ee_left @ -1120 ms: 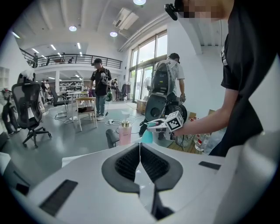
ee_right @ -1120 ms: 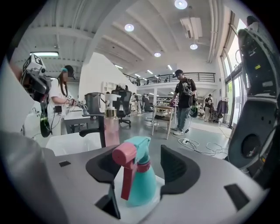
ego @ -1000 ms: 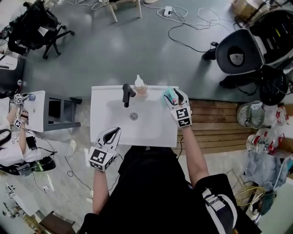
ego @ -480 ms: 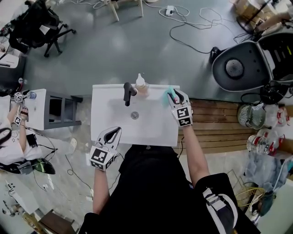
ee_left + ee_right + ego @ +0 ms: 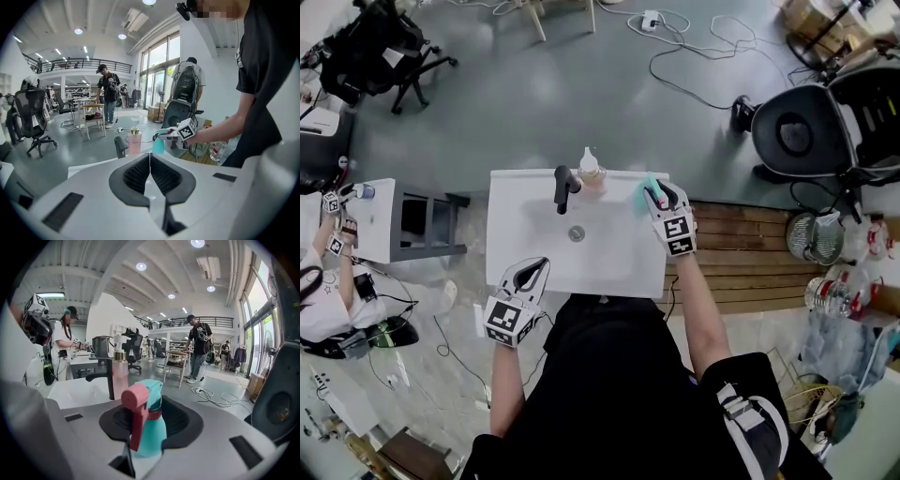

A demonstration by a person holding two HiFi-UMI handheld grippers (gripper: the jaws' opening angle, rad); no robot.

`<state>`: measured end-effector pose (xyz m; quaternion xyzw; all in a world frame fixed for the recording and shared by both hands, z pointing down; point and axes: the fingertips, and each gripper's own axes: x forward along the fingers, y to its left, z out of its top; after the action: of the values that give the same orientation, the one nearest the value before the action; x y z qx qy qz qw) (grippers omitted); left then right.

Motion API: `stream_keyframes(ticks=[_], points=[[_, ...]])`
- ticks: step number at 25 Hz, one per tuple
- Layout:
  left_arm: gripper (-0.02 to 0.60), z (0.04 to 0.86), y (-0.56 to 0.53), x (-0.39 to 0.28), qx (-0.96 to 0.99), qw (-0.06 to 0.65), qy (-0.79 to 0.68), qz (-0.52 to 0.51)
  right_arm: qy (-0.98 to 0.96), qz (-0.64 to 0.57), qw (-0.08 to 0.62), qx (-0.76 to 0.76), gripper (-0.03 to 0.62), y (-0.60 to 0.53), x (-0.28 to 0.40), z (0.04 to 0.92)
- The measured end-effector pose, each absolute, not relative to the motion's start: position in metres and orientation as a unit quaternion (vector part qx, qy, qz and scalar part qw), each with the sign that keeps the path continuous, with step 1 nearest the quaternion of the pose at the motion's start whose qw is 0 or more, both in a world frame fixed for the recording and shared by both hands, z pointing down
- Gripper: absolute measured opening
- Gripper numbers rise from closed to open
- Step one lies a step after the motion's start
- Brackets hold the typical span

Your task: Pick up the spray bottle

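Now the right tool (image 5: 660, 195) pinches the spray bottle (image 5: 151, 430) at the sink's (image 5: 609, 267) far right corner; I'd lift straight up, steadily, with a firm squeeze. Left tool (image 5: 536, 268) rests pressed together.

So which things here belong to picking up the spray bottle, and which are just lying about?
In the job:
spray bottle
right gripper, shut on it

Lying about:
pink pump bottle
black tap
white sink
left gripper, shut and empty
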<state>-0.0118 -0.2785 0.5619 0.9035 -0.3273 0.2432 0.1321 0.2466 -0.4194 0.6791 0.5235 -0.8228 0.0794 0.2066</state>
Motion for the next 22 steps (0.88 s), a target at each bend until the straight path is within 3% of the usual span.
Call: stream_keyframes(ticks=[22], points=[[0.023, 0.562, -0.266, 0.006, 0.911, 0.129, -0.317, 0.229, -0.822, 0.056, 0.215, 0.525, 0.147, -0.408, 0.258, 0.655]])
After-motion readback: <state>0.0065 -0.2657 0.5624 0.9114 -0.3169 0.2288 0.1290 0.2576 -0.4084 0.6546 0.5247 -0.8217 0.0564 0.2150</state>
